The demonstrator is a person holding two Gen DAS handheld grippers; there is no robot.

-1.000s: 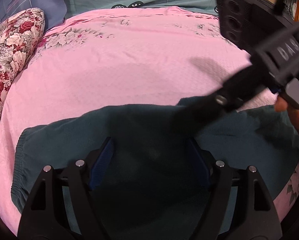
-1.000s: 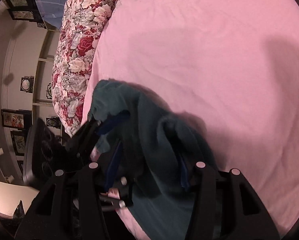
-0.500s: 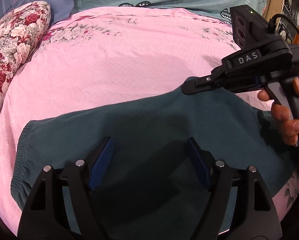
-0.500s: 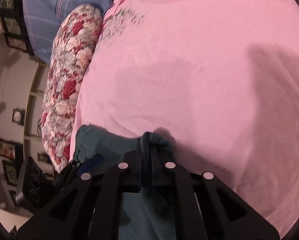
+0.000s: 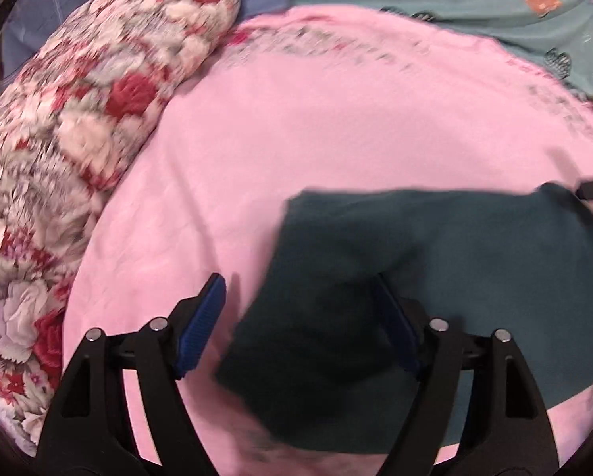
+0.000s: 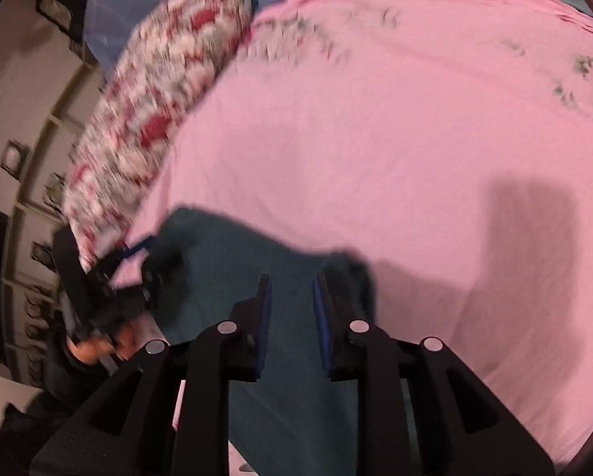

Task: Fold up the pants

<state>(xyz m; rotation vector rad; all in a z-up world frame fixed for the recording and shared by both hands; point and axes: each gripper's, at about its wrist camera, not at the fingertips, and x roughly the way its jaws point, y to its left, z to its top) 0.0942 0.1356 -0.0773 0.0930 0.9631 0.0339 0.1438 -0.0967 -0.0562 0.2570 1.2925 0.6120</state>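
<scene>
The pants, half a second ago spread wide over the pink bed, are now doubled into a shorter block beside the floral pillow. The fabric was released by the right gripper, its jaws now slightly parted; the left gripper is held wide apart over the folded edge. One fold is judged done.

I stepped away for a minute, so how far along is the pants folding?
Done: the dark teal pants lie on the pink bedspread as a compact, roughly rectangular shape. In hand: nothing; the left gripper is wide open and the right gripper is slightly open over the cloth. Left: possibly another fold or smoothing.
</scene>
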